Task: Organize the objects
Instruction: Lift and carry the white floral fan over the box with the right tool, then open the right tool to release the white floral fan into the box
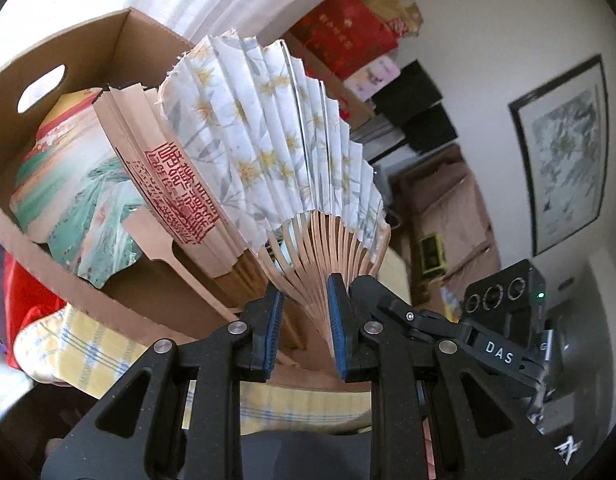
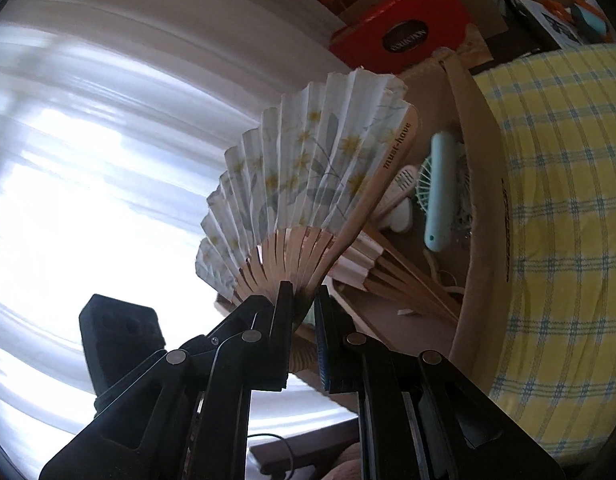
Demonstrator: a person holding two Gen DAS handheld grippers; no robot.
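1. One folding fan (image 1: 268, 140), white paper printed with yellow flowers, is half spread and held in the air by both tools at once; its wooden ribs converge downward into the jaws, so its long axis runs up and away from each gripper.
2. Left gripper (image 1: 304, 324) is pinched on the rib bundle near the pivot, blue pads against the outer sticks.
3. Right gripper (image 2: 302, 322) is likewise pressed together on the fan's base, beside the guard stick lettered "must-have". Neither hand is nearer; both already have it.
4. Just behind and below the fan sits an open cardboard box (image 1: 120, 40), which holds a brown folded fan with red characters (image 1: 168, 184) and a painted round fan (image 1: 68, 184).
5. From the right wrist view the box interior also shows a small mint handheld fan (image 2: 440, 188).
6. Judgement: the fan lies directly over the box mouth, so the coming move is probably closing the leaves and lowering it in, ribs first.
7. Yellow checked cloth (image 2: 556, 220) lies under the box.
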